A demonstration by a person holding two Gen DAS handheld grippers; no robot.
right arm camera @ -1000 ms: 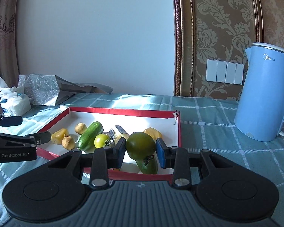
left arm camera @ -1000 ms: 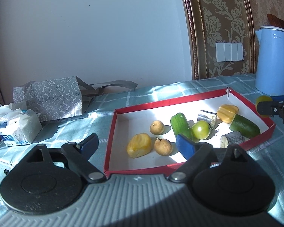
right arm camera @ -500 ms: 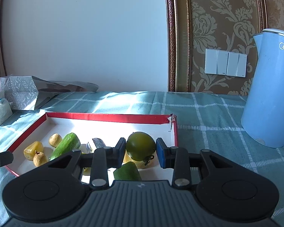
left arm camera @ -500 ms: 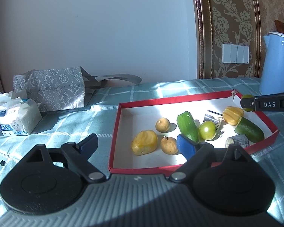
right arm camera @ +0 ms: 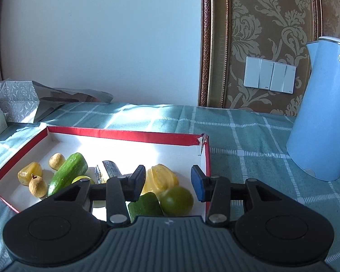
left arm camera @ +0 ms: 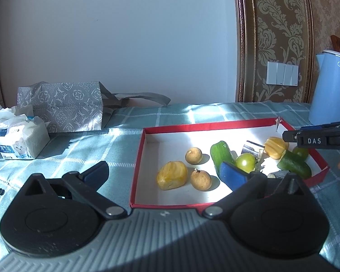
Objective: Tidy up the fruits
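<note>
Two tools hang wide and empty over the table [right arm camera: 249, 136]. Just below the right tool [right arm camera: 168, 182], between its spread fingers, a green tomato [right arm camera: 176, 200] lies in the near right corner of the tray [right arm camera: 124, 134], touching a cucumber piece [right arm camera: 145, 205], apparently just set there to join the other fruit. The left tool [left arm camera: 163, 173] waits at the tray's near left edge, its right finger over the cucumber [left arm camera: 221, 153].
</note>
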